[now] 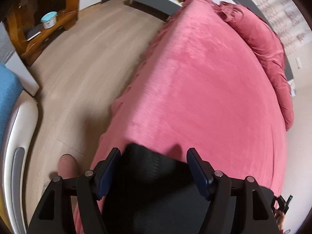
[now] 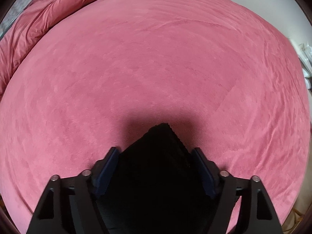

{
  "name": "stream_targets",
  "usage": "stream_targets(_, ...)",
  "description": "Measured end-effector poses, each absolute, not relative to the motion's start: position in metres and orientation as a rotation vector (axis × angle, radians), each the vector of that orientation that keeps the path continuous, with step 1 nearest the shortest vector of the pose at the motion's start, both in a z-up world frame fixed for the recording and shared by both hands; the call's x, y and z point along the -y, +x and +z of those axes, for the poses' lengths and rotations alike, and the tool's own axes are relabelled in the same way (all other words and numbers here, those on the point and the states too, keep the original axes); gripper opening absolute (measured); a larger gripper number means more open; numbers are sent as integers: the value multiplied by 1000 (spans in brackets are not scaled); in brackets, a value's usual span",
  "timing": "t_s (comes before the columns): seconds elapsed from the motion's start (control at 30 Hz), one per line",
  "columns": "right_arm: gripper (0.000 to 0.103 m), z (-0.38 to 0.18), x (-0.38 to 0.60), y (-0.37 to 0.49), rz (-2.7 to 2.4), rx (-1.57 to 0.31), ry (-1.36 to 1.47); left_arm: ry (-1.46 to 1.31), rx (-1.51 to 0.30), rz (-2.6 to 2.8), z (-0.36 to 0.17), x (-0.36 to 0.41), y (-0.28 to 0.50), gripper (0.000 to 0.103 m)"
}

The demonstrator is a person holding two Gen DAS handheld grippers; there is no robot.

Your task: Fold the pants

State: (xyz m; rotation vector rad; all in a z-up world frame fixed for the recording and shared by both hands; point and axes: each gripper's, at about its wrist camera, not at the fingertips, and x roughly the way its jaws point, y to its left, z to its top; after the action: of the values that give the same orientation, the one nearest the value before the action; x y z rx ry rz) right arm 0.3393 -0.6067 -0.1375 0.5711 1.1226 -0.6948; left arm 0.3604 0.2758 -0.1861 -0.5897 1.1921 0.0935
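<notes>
As both grippers hover over the bed [image 2: 156, 58], black pants [image 2: 156, 165] lie between them. Left gripper [image 1: 152, 167] & right gripper [image 2: 156, 163]: jaws apart, prob. ready to pinch corners.

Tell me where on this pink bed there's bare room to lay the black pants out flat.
The widest bare stretch is the middle of the pink bedspread, from the black pants at the near edge up to the bunched pink duvet at the far end. It is crowded only by that duvet and where both grippers, left and right, straddle the pants.
</notes>
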Motion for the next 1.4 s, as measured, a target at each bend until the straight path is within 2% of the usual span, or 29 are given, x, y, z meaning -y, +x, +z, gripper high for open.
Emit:
stream_targets(0.03,59,-137,607,340,-686,-1120,570,-567,-1182,101,-184,-273,358,70)
stream_targets(0.07,48,-135,604,340,-669,-1114,570,-543,-1174,112,-181,-270,355,68)
stream_targets(0.1,38,-133,603,340,-656,-1110,573,-526,-1174,123,-180,-268,353,54)
stream_targets(0.13,33,-132,601,341,-641,-1107,575,-506,-1183,141,-179,-267,352,37)
stream_targets(0.17,25,-128,597,342,-624,-1106,576,-480,-1197,159,-179,-266,351,34)
stream_targets(0.2,21,-125,591,342,-614,-1103,577,-473,-1203,157,-178,-265,350,29)
stream_targets(0.23,20,-123,589,341,-612,-1095,586,-471,-1197,147,-175,-264,349,18)
stream_targets(0.27,18,-121,589,338,-610,-1085,601,-462,-1181,138,-170,-262,347,13)
stream_targets(0.43,16,-108,593,315,-588,-990,735,-441,-1080,102,-135,-256,333,10)
stream_targets(0.6,16,-83,592,285,-528,-895,807,-555,-948,21,-97,-270,307,10)
stream_targets(0.93,16,-30,593,211,-400,-709,872,-724,-718,-152,-41,-292,212,10)
stream_targets(1.17,16,-15,600,147,-337,-628,911,-828,-596,-245,-37,-308,128,9)
stream_targets(1.4,16,-49,606,70,-269,-620,962,-929,-576,-259,-75,-320,48,9)
